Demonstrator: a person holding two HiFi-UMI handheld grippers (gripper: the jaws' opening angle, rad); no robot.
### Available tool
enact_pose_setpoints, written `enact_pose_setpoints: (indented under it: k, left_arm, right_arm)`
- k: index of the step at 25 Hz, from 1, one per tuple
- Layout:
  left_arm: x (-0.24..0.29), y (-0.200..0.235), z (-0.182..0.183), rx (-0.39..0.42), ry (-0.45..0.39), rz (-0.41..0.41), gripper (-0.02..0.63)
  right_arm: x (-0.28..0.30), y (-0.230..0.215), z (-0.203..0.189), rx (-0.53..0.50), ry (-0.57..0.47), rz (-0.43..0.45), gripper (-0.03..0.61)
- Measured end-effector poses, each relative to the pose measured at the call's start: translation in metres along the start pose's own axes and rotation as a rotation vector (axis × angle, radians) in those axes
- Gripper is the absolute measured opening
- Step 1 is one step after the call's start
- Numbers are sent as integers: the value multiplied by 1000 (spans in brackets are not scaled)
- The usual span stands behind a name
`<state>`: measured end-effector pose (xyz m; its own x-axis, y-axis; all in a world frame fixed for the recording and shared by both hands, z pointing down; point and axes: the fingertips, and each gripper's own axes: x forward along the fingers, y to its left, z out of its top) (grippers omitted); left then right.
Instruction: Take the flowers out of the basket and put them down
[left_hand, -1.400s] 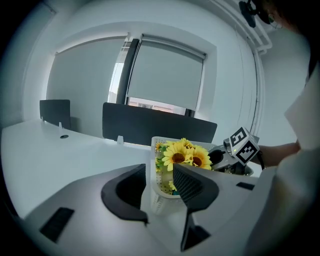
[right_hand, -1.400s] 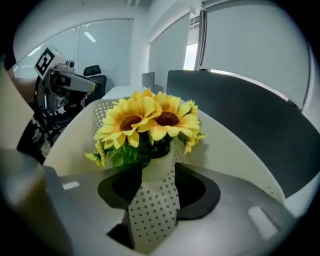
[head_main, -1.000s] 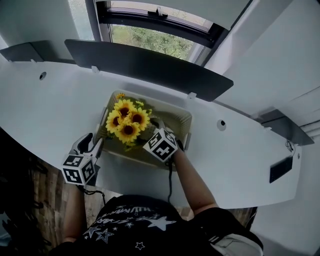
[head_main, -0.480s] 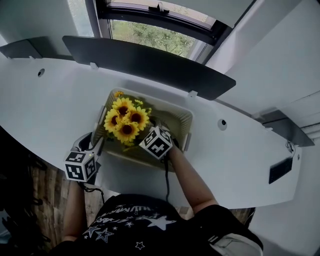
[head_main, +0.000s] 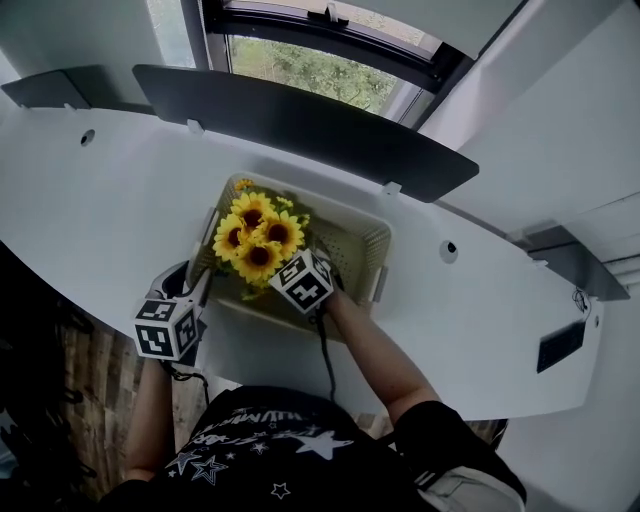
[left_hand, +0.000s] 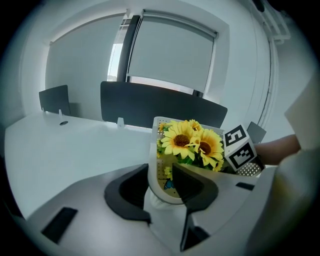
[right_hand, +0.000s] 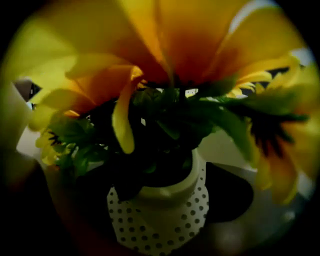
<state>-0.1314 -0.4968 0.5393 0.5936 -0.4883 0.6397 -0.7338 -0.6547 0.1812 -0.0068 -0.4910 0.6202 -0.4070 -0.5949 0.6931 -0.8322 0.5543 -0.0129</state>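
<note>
Supporting surface: white desk (head_main: 100, 210) carried the lot; no flowers lay on it.
Basket: cream perforated basket (head_main: 370, 245) sat on the desk near its front edge.
Flowers: sunflower bunch (head_main: 255, 238) stood inside the basket's left end, blooms above the rim, not lifted out as far as the views showed.
Left hand-held gripper: left hand-held gripper (left_hand: 162, 187) was clamped on the basket's near-left wall, probably to steady it.
Right hand-held gripper: right hand-held gripper (right_hand: 160, 200) reached inside the basket, right at the flowers; its jaws sat on either side of the pot and looked clenched on it, though that view was dim.
Pot: white dotted pot (right_hand: 165, 215) at the flowers' base.
Progress: early. Basket braced and grasp apparently made. Left to do: lift the flowers out, set them on the desk, release.
</note>
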Motion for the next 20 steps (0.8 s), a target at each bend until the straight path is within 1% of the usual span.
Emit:
enact_pose_setpoints:
  k: [4,8,10,13,17,20]
  left_arm:
    - [0,-4,-1,-14,-13,-4,150]
    - [-1,-3,-2,-19,-15,-10,149]
    - [-2,-3,-2,-25,-21,-11,147]
    - [-2,-3,-2,-34,-26,-11,146]
    - [0,-2,-1,-43,-26,-13,143]
    - [-1,-2,-1,-59,-36,-15,138]
  right_arm:
    - [11,-4,2,59,-9,-59,537]
    - [21,-2,-11,147,1,-50,535]
    - [22,-5,-10,159,-9,-61,535]
    - [26,-9,-6,117,-44,-89,537]
    - [34,-4,7,36,-53,-84,535]
    - [42,-7,11,35,-69,-98,532]
